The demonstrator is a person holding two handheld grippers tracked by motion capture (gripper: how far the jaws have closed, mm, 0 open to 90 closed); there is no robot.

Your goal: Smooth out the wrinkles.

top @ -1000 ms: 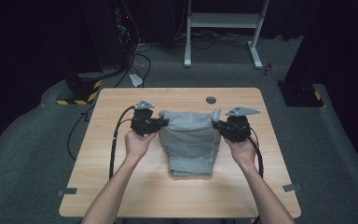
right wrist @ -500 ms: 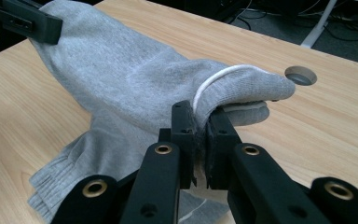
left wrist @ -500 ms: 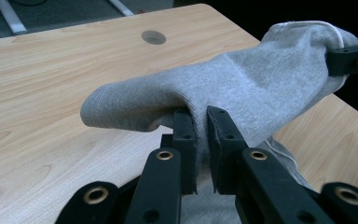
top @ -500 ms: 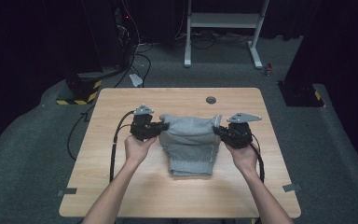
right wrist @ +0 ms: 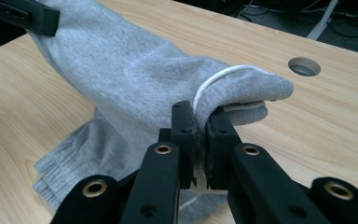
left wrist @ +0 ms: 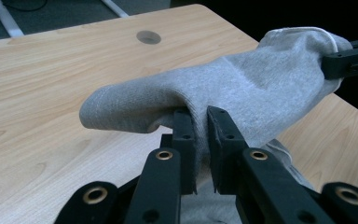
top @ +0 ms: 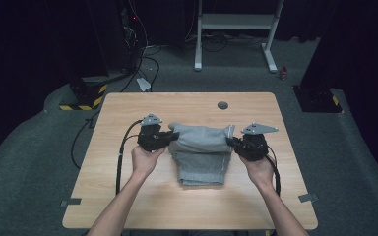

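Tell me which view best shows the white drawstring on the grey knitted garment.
The right gripper view: the white drawstring curves over the grey knitted garment's bunched corner, just above the right claw. The left gripper view shows a faint white edge at the garment's far end; whether that is the drawstring is unclear. In the high view it is too small to make out.

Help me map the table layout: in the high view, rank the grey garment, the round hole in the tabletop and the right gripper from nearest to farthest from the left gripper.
1. The grey garment: clamped in the left gripper, stretching toward table centre.
2. The round hole: farther up the table, right of the left gripper.
3. The right gripper: across the garment, gripping its opposite edge.
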